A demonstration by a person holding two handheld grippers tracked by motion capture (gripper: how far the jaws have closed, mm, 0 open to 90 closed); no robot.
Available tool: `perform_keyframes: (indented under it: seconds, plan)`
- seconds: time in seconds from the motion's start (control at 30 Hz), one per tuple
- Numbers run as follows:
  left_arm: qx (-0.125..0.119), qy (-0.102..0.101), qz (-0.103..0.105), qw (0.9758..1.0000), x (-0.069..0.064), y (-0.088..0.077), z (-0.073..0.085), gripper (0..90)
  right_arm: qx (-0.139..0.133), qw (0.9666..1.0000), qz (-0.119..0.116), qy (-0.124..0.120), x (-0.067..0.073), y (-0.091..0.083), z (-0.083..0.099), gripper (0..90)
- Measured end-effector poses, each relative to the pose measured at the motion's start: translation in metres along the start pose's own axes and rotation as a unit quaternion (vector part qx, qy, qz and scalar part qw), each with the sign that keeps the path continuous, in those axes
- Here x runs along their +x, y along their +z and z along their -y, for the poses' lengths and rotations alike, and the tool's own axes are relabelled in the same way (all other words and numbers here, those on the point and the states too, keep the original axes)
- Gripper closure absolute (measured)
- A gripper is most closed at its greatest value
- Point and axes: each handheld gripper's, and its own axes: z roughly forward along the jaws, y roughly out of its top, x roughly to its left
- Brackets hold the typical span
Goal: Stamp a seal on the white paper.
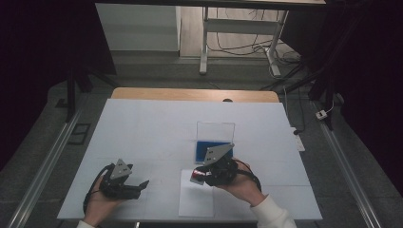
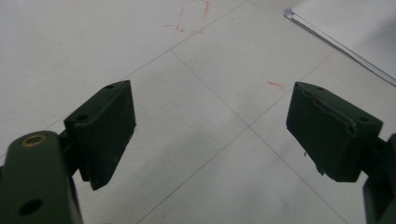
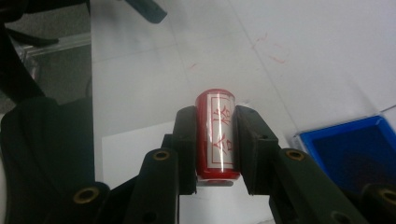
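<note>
Right gripper view: black fingers (image 3: 215, 140) clamp a glossy red cylindrical stamp (image 3: 216, 135); left gripper (image 2: 210, 130) gapes empty over white desk (image 2: 196, 56).

A red cylindrical stamp (image 3: 216, 136) with a white label of red characters sits clamped lengthwise between the right tongs (image 3: 215, 140), above the white paper sheet (image 1: 196, 202)

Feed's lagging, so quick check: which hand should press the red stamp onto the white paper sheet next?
Right. The right gripper is shut on the red cylindrical stamp, above the white paper sheet. The left gripper is open, holding nothing, off to the sheet's left.
</note>
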Motion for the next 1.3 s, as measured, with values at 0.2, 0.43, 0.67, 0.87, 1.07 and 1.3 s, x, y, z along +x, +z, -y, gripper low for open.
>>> perform_keyframes:
  seconds: [0.2, 0.43, 0.67, 0.87, 1.07, 1.3]
  plan:
    - [0.000, 0.001, 0.000, 1.0000, 0.000, 0.000, 0.000, 15.7, 0.018, 0.9997, -0.011, -0.009, 0.002, 0.010, 0.002, 69.8]
    - [0.001, 0.001, 0.000, 1.0000, 0.000, 0.000, 0.001, 15.7, 0.037, 0.9991, -0.012, -0.015, 0.002, 0.019, 0.006, 69.7]
    - [0.002, 0.002, -0.001, 1.0000, 0.000, 0.000, 0.001, 15.7, 0.048, 0.9986, -0.011, -0.018, 0.001, 0.028, 0.010, 69.8]
    - [0.004, 0.004, 0.000, 1.0000, 0.000, 0.000, 0.001, 15.7, 0.049, 0.9986, -0.008, -0.016, 0.001, 0.033, 0.012, 69.8]
    - [0.004, 0.004, -0.001, 1.0000, 0.000, 0.001, 0.001, 15.8, 0.056, 0.9983, -0.006, -0.017, 0.001, 0.037, 0.014, 69.8]
    - [0.006, 0.007, 0.001, 1.0000, 0.000, 0.001, 0.002, 15.7, 0.059, 0.9981, -0.003, -0.017, 0.000, 0.041, 0.016, 69.7]
